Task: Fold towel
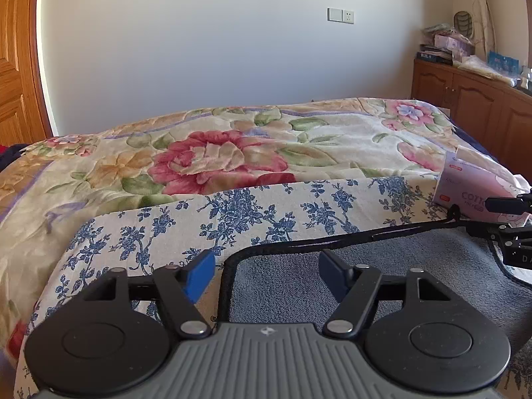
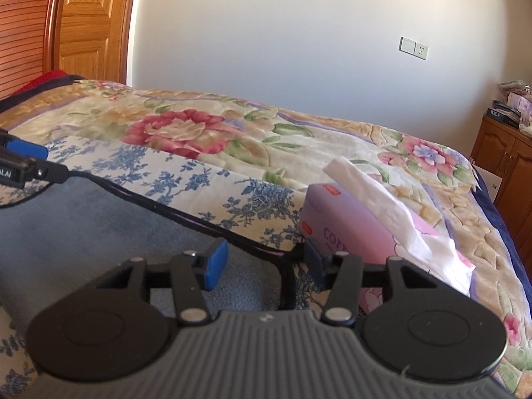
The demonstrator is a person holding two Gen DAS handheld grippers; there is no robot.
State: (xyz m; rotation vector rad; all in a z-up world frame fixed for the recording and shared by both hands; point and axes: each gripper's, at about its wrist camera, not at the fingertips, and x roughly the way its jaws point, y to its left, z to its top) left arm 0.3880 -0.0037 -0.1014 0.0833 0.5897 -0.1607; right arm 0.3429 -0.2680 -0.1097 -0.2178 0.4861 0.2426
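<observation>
Between spread left claw (image 1: 266, 272) pads: towel (image 1: 332, 286) corner; right claw (image 2: 264, 262) likewise spread.

I read "COTTO", cut off, on the pink tissue box (image 1: 472, 183). Beside that box, the other gripper's (image 1: 513, 229) body shows "DA".

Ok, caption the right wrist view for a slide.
Open right gripper straddles the grey towel corner beside a pink tissue box.

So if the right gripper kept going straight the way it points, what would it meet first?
Probably the dark hemmed corner of the blue-grey towel, which lies between the open jaws of the right gripper. Just past it on the right sits the pink tissue box, though depth is hard to judge in this fisheye view.
</observation>
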